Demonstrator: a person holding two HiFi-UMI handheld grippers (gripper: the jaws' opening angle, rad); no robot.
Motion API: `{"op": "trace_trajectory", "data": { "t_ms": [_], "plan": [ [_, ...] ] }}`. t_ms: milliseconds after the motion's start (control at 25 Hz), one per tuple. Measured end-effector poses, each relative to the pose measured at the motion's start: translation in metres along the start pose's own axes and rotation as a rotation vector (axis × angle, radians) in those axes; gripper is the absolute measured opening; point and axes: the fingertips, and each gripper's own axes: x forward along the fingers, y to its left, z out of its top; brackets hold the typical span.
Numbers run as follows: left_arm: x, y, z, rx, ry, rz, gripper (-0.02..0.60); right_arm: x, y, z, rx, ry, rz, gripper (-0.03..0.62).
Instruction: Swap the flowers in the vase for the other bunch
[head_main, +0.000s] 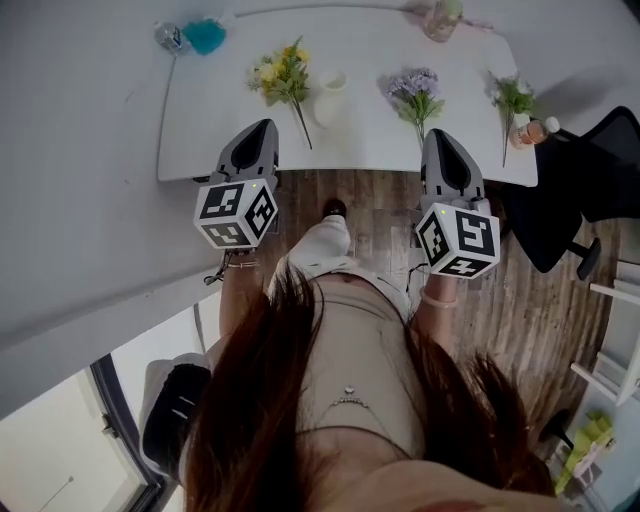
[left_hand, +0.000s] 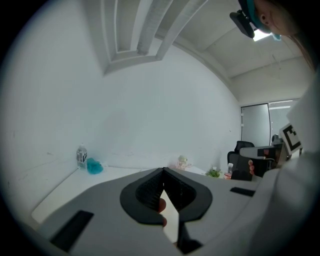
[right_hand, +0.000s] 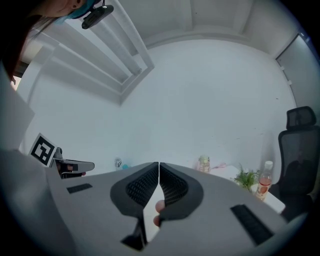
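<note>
Left tongs (head_main: 267, 126), right tongs (head_main: 437, 134) closed

The left gripper (left_hand: 163, 172) shows its grey jaws meeting at the tips, nothing between them; beyond lies a long white table (left_hand: 75, 182); on it a clear plastic water bottle (left_hand: 81, 155) stands just beside a teal fuzzy lump (left_hand: 94, 166); a black office chair (left_hand: 246, 148) stands at the far right.

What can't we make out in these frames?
Vase: head view, white on white table, too small to tell upright or lying.
Yellow bunch, purple bunch: gripper views, blocked by left gripper and right gripper bodies.
Jar: head view, top cut by frame edge.
</note>
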Motion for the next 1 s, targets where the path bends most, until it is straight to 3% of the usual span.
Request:
{"op": "trace_trajectory", "data": {
  "t_ms": [360, 440, 1000],
  "plan": [
    [0.063, 0.033, 0.021, -0.015, -0.011, -0.051, 0.003, 0.050, -0.025, 0.003, -0.017, 0.057, -0.041, 0.034],
    [0.079, 0.041, 0.027, -0.028, -0.015, -0.063, 0.003, 0.062, -0.033, 0.000, -0.016, 0.094, -0.056, 0.072],
    [0.148, 0.068, 0.024, -0.083, 0.019, -0.125, 0.003, 0.109, -0.067, -0.042, -0.020, 0.292, -0.128, 0.156]
  ]
}}
